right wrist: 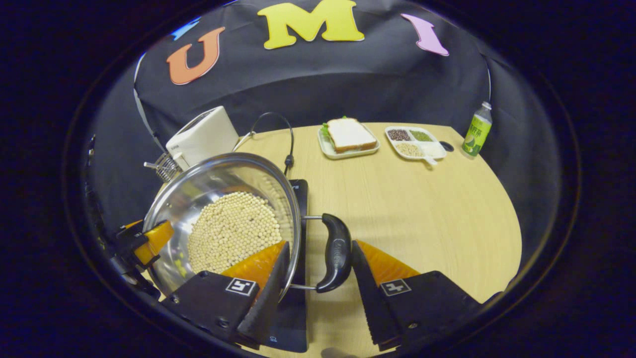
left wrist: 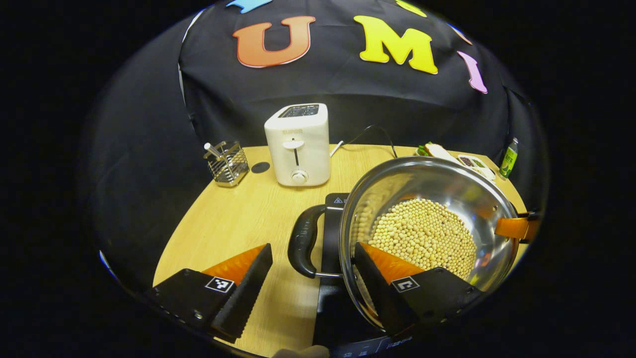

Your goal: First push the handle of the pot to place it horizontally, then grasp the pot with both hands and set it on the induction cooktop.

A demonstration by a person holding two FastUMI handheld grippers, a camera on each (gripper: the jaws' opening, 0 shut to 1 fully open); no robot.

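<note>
My left gripper (left wrist: 313, 278) and right gripper (right wrist: 320, 271) both have fingers spread around the pot's (right wrist: 223, 223) side handles, over the cooktop (right wrist: 298, 191).

The toaster (left wrist: 298, 144) has a faint brand word on its front, too blurred for reading. The cooktop (left wrist: 337, 201) carries a small warning triangle at its 12 o'clock edge.

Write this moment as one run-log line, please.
pot with beans over cooktop | left claw open, astride one handle | right claw open, astride other handle
</note>
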